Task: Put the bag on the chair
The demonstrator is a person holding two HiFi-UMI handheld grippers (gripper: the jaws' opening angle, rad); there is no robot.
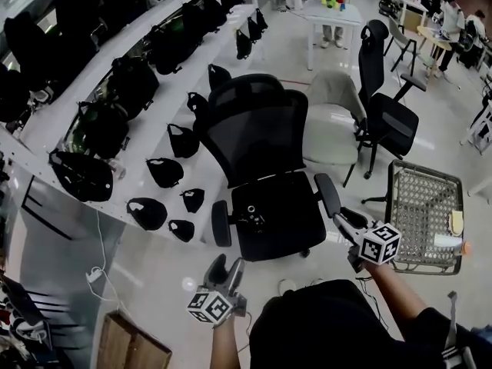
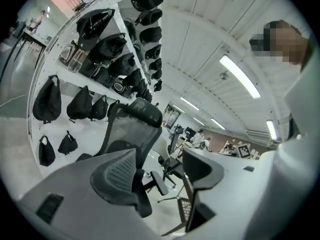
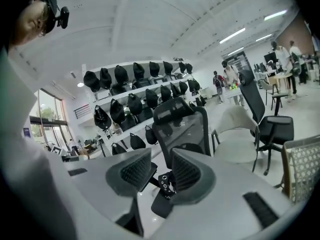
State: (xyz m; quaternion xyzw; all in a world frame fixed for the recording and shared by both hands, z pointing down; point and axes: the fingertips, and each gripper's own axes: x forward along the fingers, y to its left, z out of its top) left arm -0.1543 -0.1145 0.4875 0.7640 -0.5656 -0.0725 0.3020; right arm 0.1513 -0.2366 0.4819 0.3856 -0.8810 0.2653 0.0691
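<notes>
Held low in front of the person's dark-clad body, the left gripper (image 1: 227,270) is pointing at the chair with its jaws standing wide apart and nothing between them. The right gripper (image 1: 344,223) is hovering just beside the chair's right armrest, its jaws partly apart and pressing on nothing.

What looks like the bag (image 1: 252,221), a small black bundle with pale round fittings, is lying on the seat of the black mesh chair (image 1: 265,141), toward its left front. In the right gripper view it is showing through the gap, beyond the tips.

Left of the chair, a white rack (image 1: 157,141) is carrying rows of black bags (image 1: 132,83). Behind and to the right, a white chair (image 1: 332,118) and a second black chair (image 1: 384,106) are standing close together, with a woven-seat frame (image 1: 423,214) nearer the right gripper. People (image 1: 332,6) are standing at tables far behind.
</notes>
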